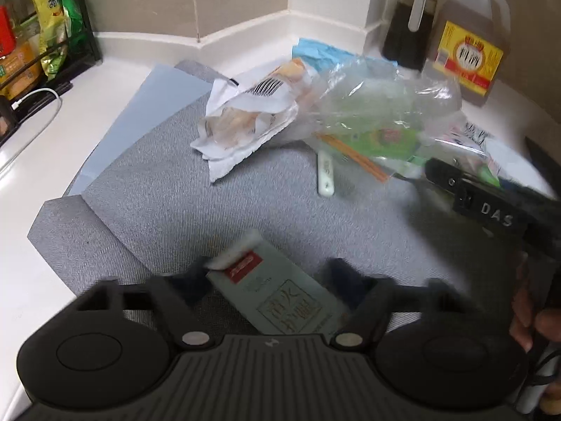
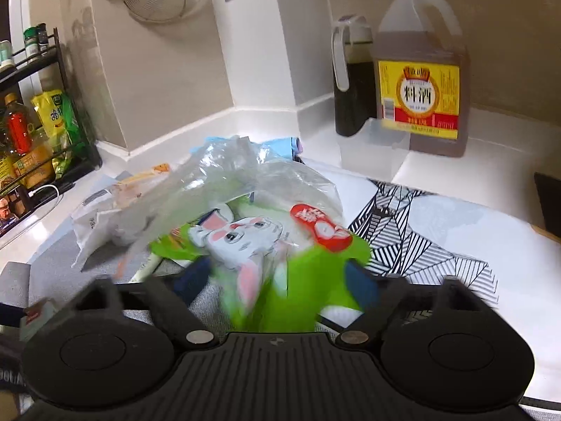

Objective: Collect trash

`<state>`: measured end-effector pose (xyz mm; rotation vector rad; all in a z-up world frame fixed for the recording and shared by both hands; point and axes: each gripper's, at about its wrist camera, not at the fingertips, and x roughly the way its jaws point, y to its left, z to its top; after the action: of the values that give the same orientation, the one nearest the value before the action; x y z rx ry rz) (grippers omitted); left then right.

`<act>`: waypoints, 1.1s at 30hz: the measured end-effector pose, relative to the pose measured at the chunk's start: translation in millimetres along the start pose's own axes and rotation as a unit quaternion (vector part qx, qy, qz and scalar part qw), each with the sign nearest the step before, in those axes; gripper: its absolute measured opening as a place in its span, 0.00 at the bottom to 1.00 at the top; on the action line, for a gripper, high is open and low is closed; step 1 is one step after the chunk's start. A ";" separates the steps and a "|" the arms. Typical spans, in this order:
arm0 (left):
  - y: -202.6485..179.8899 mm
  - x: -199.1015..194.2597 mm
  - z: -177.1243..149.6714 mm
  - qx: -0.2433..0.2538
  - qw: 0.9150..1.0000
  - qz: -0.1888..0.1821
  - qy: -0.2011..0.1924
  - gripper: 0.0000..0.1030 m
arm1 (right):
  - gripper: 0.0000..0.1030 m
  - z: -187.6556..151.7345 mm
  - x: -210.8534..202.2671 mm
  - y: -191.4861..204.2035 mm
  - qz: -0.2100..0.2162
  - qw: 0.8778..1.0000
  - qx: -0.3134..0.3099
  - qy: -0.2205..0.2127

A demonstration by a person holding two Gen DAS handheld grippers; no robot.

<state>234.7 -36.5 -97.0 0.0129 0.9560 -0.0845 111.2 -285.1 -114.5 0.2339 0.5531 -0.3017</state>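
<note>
My left gripper (image 1: 270,273) hangs over a grey mat (image 1: 157,193). A grey-green packet (image 1: 291,301) with a red label lies between its fingers; the left pad is at its white corner, the right pad stands a little off, so the jaws are open. My right gripper (image 2: 280,280) is shut on a green snack bag (image 2: 252,242) with a rabbit print, which fills the gap between its blurred fingers. A clear plastic bag (image 2: 245,172) lies over the snack bag. A crumpled white wrapper (image 1: 245,119), chopsticks (image 1: 354,156) and a white spoon (image 1: 326,175) lie further back.
A cooking-wine jug (image 2: 420,80) and a dark sauce jug (image 2: 350,80) stand in the back corner of the white counter. A black rack (image 2: 35,133) of bottles and packets is at the left, with a white cable (image 1: 31,101) beside it. A striped sheet (image 2: 438,245) lies at right.
</note>
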 end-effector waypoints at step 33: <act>-1.7 -14.5 13.0 0.078 0.994 0.018 -0.072 0.47 | 0.10 4.7 -72.1 -37.8 -0.017 0.952 0.102 -0.289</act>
<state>236.9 -37.9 -77.6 0.1653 0.8019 -0.1256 42.2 -306.0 -76.3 0.3196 -0.0567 -0.4408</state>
